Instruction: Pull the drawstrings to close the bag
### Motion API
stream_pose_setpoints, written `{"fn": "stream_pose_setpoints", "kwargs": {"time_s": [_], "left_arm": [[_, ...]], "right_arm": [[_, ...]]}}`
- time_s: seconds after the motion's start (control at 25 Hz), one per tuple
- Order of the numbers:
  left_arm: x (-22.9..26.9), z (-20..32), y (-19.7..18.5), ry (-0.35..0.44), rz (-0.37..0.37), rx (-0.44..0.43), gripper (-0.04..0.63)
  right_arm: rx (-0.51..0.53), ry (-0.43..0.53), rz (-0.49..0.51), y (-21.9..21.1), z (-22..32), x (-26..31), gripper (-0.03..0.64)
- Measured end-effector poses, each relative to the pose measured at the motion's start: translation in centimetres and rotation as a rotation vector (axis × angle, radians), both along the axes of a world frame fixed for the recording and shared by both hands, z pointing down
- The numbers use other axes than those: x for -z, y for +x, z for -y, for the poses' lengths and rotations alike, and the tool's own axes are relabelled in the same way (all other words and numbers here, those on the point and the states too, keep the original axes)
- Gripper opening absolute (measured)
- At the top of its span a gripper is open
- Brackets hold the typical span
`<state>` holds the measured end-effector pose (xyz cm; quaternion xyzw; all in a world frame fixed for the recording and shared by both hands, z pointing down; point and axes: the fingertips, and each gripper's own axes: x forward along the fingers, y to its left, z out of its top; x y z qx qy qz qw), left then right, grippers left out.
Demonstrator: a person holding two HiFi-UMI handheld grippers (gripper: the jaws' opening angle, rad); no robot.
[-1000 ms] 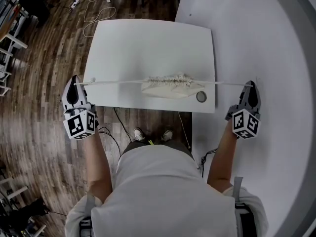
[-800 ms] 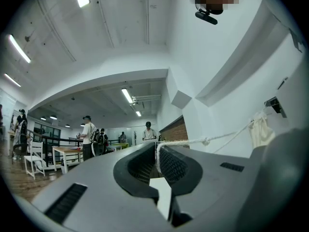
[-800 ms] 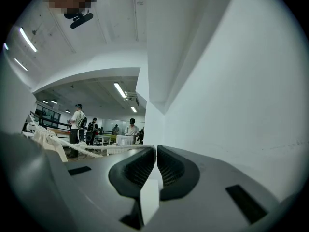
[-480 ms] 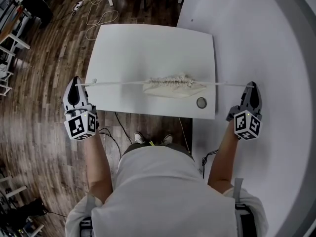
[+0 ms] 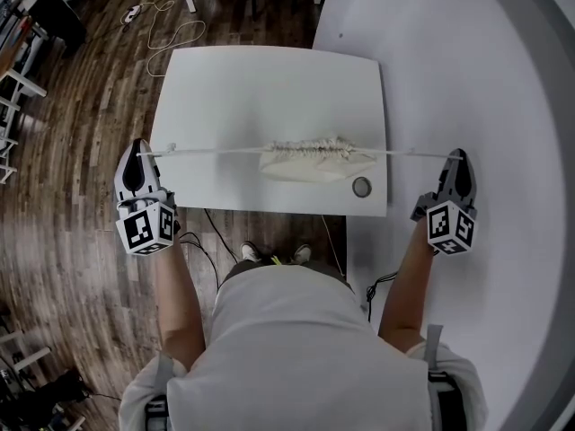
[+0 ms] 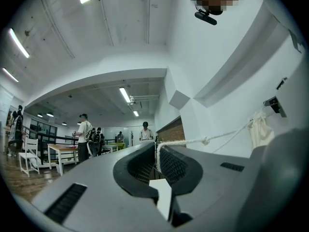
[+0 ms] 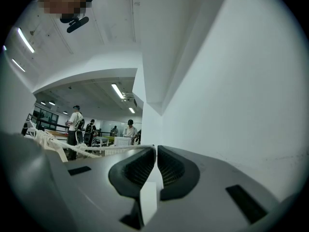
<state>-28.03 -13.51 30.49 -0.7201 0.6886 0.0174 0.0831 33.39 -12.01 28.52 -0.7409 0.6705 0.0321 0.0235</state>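
Note:
A cream drawstring bag (image 5: 310, 160) lies on the white table (image 5: 269, 88) near its front edge, its mouth bunched tight. Two white cords run out of it in a straight taut line. My left gripper (image 5: 137, 155) hangs off the table's left side, shut on the left drawstring (image 5: 211, 151); the cord (image 6: 193, 141) comes out between its pads with a knot in it. Out past the table's right edge, my right gripper (image 5: 459, 158) is shut on the right drawstring (image 5: 413, 153), which leaves its pads to the left (image 7: 120, 149). The bag (image 6: 260, 129) hangs at the right in the left gripper view.
A small round grommet (image 5: 361, 187) sits in the table's front right corner. Dark wood floor (image 5: 63, 205) lies to the left, with a loose cable (image 5: 171, 39) behind the table. A white curved platform (image 5: 485, 88) fills the right side. Several people stand far off (image 6: 84, 134).
The grippers and the taut cords have kept their places. The view has shifted slightly, so the table sits a little more to the left.

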Motion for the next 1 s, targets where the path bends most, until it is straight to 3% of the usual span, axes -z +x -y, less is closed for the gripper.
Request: {"fn": "stream_pose_setpoints", "kwargs": {"time_s": [1.0], "left_arm": [[0.38,0.34,0.15,-0.027,0.009,-0.040,0.018]], "right_arm": [[0.005,-0.012,0.004,0.05,0.12,-0.19,0.043]]}}
